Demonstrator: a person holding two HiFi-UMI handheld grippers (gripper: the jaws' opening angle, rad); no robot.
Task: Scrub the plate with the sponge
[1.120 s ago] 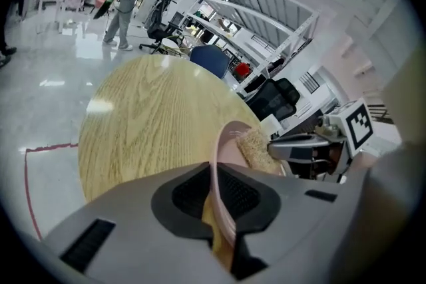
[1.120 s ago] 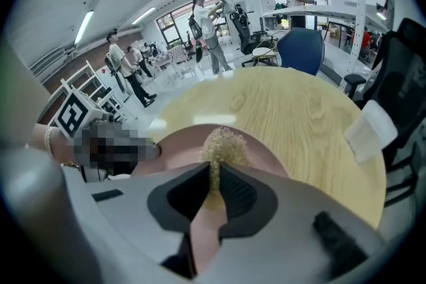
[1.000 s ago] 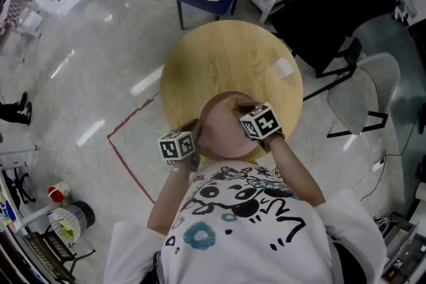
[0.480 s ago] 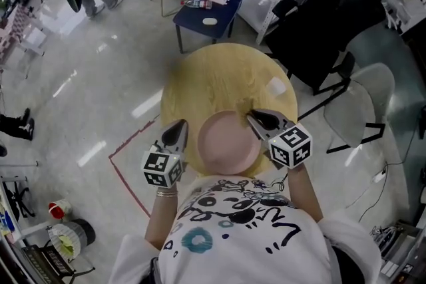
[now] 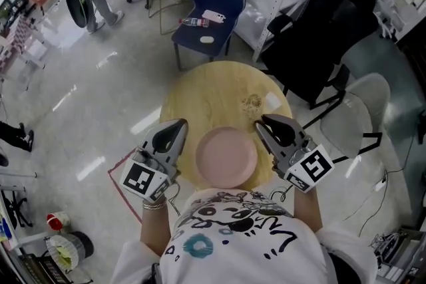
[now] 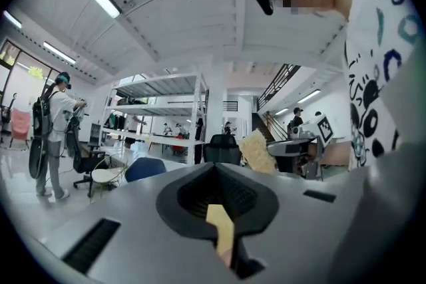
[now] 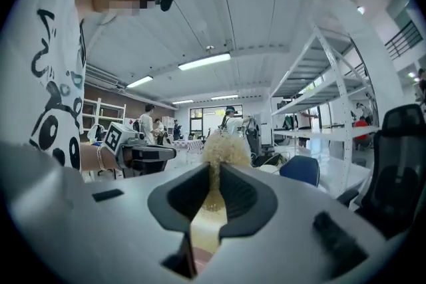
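A pink plate [image 5: 226, 157] lies flat on the round wooden table [image 5: 219, 93], near its front edge. My left gripper [image 5: 180, 124] hangs in the air to the left of the plate, jaws shut with nothing between them [image 6: 214, 167]. My right gripper [image 5: 260, 122] hangs to the plate's right, shut on a yellowish scouring sponge [image 7: 219, 148]. The sponge sticks out past the jaw tips. From the left gripper view the sponge [image 6: 256, 151] shows in the right gripper across from it. Neither gripper touches the plate.
A small white patch [image 5: 271, 102] and a faint stain [image 5: 251, 103] mark the table's far right. A blue chair [image 5: 210, 0] stands behind the table, a black office chair [image 5: 319, 43] and a white chair [image 5: 359, 116] to its right. Red tape [image 5: 123, 169] marks the floor at left.
Both grippers have come up off the plate and moved apart to either side of it. The plate, close up between them a second ago, now lies on the table below.
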